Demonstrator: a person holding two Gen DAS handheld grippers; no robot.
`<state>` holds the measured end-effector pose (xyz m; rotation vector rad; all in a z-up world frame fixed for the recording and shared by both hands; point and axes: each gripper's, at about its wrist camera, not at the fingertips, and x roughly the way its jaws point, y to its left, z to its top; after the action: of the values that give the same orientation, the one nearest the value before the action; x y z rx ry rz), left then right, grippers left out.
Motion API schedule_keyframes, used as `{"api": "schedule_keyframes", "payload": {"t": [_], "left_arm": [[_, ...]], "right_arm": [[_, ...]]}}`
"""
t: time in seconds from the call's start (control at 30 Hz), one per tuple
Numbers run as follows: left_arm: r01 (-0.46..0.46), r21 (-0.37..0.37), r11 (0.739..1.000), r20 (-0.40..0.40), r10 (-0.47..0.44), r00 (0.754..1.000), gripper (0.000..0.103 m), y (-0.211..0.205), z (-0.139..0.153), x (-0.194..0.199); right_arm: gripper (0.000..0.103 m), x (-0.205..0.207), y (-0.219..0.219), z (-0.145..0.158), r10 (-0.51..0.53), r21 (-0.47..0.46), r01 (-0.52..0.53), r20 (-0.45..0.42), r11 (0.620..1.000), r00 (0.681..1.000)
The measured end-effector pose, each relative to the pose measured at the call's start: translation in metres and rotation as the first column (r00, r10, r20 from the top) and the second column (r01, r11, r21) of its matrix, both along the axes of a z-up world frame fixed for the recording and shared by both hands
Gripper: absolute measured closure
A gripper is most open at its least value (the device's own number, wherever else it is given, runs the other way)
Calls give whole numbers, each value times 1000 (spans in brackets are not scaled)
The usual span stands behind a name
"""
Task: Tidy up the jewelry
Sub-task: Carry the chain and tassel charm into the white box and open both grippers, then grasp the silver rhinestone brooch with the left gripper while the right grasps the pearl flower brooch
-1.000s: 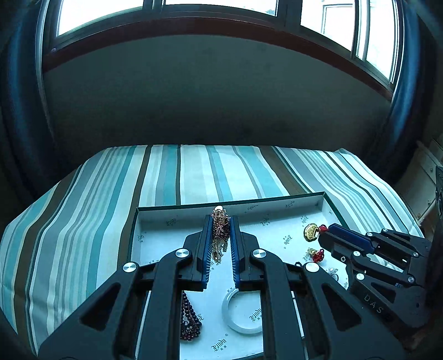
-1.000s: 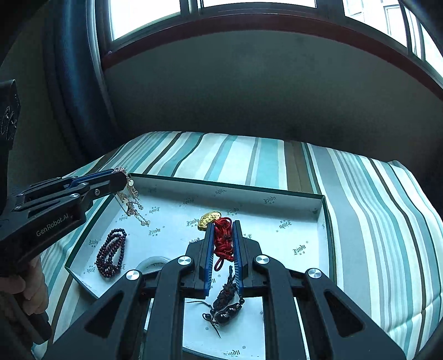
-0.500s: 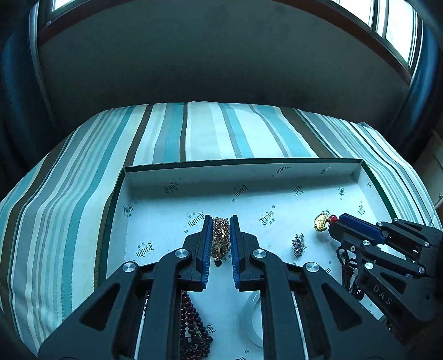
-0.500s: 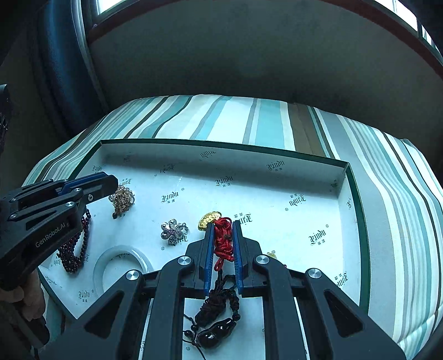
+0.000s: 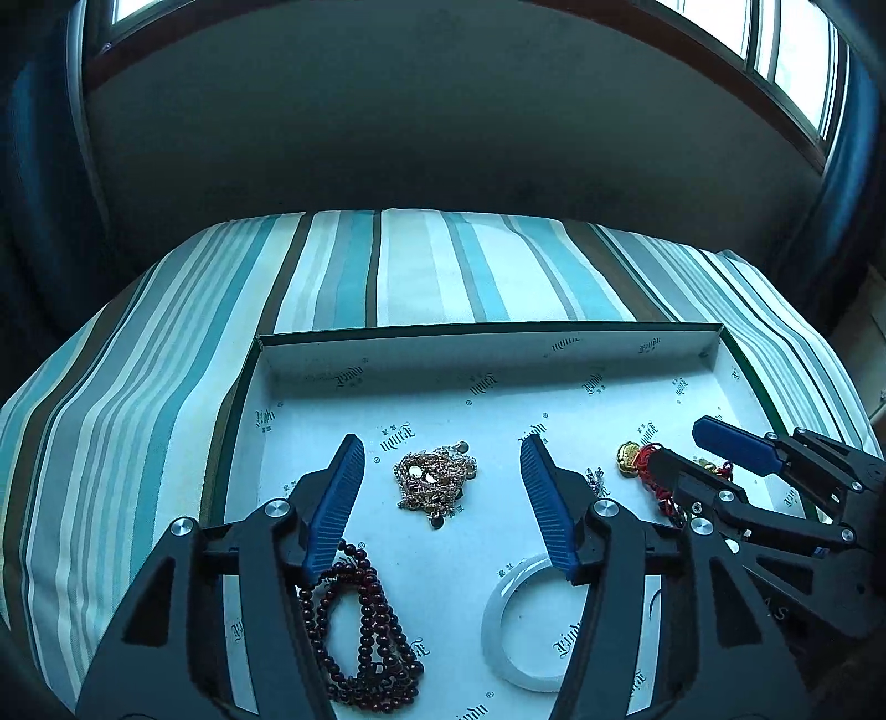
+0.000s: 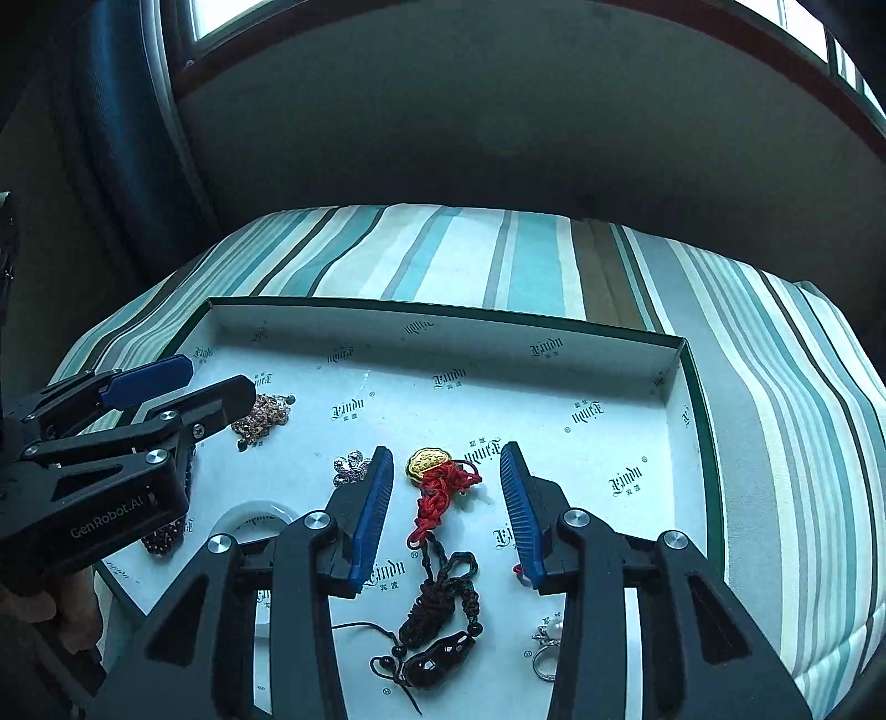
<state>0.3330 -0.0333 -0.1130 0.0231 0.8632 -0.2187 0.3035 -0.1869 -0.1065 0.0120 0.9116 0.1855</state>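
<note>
Now both grippers are opening over the tray point(image 5: 714, 338).
Left gripper point(image 5: 441, 459) brackets the gold chain point(image 5: 437, 479) mid-tray, untouched; right gripper point(image 6: 446, 471) brackets the red cord point(image 6: 440, 495), seemingly clear, nearer the right edge.

Both wrist cameras look steeply down along their own tool, close above the white tray point(image 5: 310, 382) on the striped bed point(image 5: 166, 387) — window wall at twelve o'clock. They share the tray's middle: the left view catches the right tool point(image 5: 673, 446) at three o'clock, the right view the left tool point(image 6: 219, 379) at nine.

A striped bedcover point(image 5: 421, 266) lies below a dark wall point(image 5: 443, 122); windows point(image 5: 797, 50) sit above.
</note>
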Motion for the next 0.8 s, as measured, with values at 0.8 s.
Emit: {"api": "schedule_keyframes", "payload": {"t": [0.8], "left_arm": [[25,11,1000,-14,-25,1000,34,4,20,-142]], "right_arm": [[62,-143,-27,11,-12,-67,8,-55,998,998]]}}
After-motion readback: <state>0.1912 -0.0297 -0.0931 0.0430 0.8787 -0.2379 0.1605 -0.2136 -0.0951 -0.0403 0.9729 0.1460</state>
